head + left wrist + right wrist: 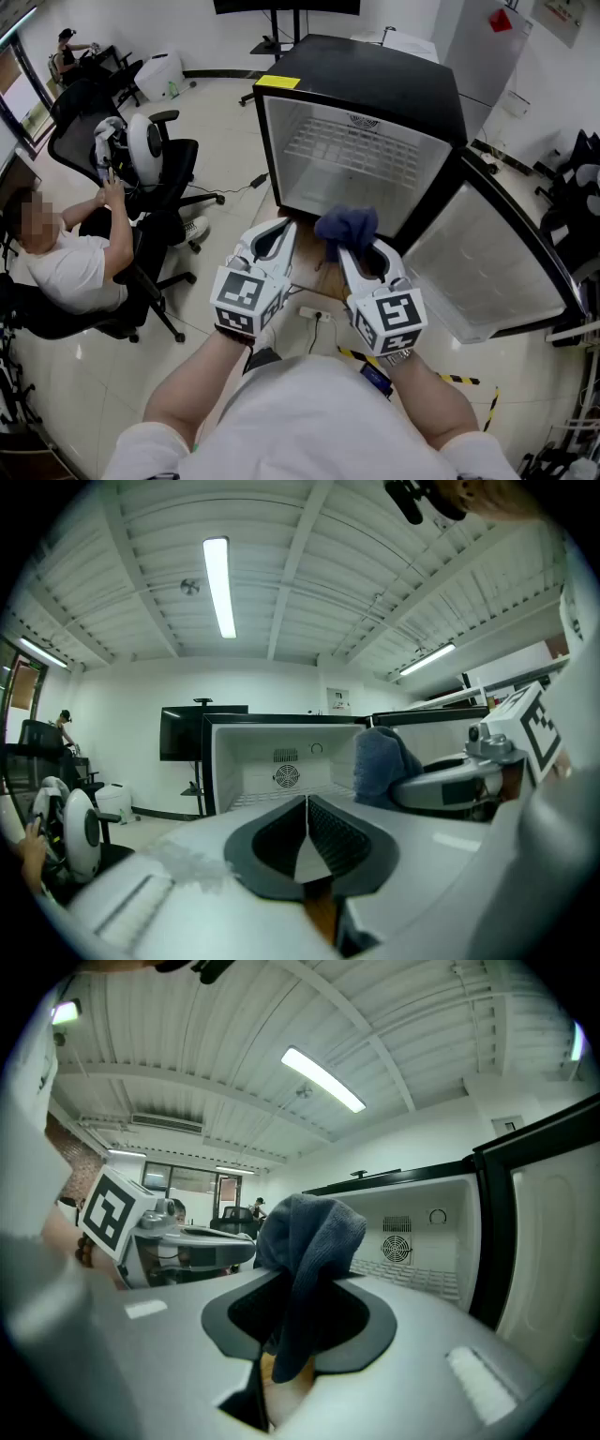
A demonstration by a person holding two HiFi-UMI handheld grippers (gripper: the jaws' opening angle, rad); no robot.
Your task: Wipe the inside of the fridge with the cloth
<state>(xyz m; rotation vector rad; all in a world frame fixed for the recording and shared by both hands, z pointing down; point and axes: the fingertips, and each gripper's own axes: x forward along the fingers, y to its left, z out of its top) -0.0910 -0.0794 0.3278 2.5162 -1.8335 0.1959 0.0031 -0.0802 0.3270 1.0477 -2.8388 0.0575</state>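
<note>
In the upper middle of the head view I see the black fridge standing open, a wire shelf across its white inside and its door swung out toward the lower right. Just below it, at centre frame, I hold both grippers side by side facing the opening: the left gripper has its jaws pressed together with nothing between them, and the right gripper is clamped narrow on the cloth. That dark blue cloth bunches up above the right jaws, in front of the fridge's lower edge.
</note>
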